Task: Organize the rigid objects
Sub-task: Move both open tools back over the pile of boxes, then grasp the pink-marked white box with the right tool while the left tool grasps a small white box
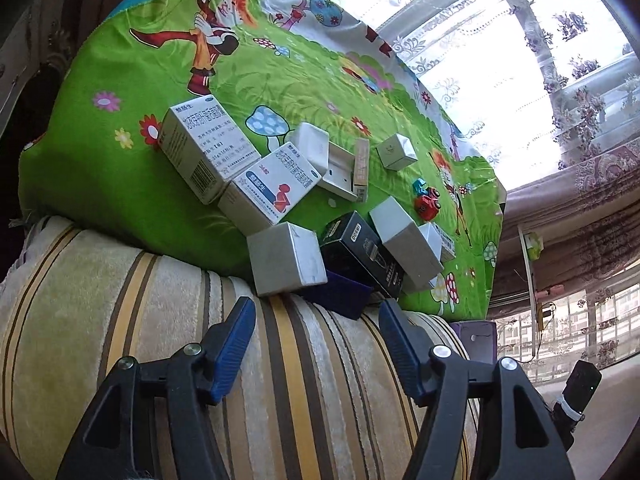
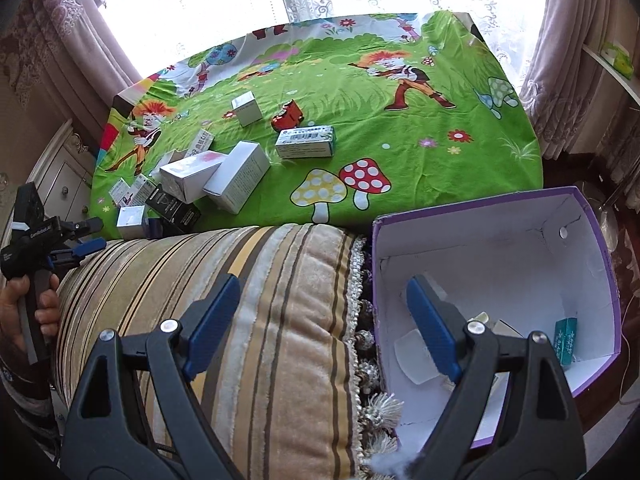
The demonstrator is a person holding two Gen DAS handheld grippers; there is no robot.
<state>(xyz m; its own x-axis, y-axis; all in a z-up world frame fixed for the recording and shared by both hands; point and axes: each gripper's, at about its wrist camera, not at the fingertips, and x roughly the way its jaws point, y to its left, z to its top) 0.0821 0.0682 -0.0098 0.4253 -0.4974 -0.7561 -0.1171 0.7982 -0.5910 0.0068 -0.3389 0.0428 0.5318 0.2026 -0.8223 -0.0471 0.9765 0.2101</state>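
Note:
Several small cartons lie on a green cartoon cloth (image 1: 120, 184): two white medicine boxes (image 1: 204, 152), a grey-white box (image 1: 286, 258), a black box (image 1: 362, 252) and a red toy car (image 1: 426, 202). My left gripper (image 1: 316, 308) stands open over a striped cushion (image 1: 160, 340), just short of the grey-white box, with nothing between its fingers. My right gripper (image 2: 323, 282) is open and empty, one finger over the cushion, the other over a purple box (image 2: 592, 240) that holds a teal carton (image 2: 566, 340) and pale items. A hand holds the left gripper (image 2: 86, 236) at the far left.
A green-and-white carton (image 2: 306, 142) and white boxes (image 2: 236, 176) sit mid-cloth. A dark blue tray (image 1: 340, 292) lies at the cloth's near edge. Lace curtains and a bright window stand behind. A white cabinet (image 2: 60, 176) is on the left.

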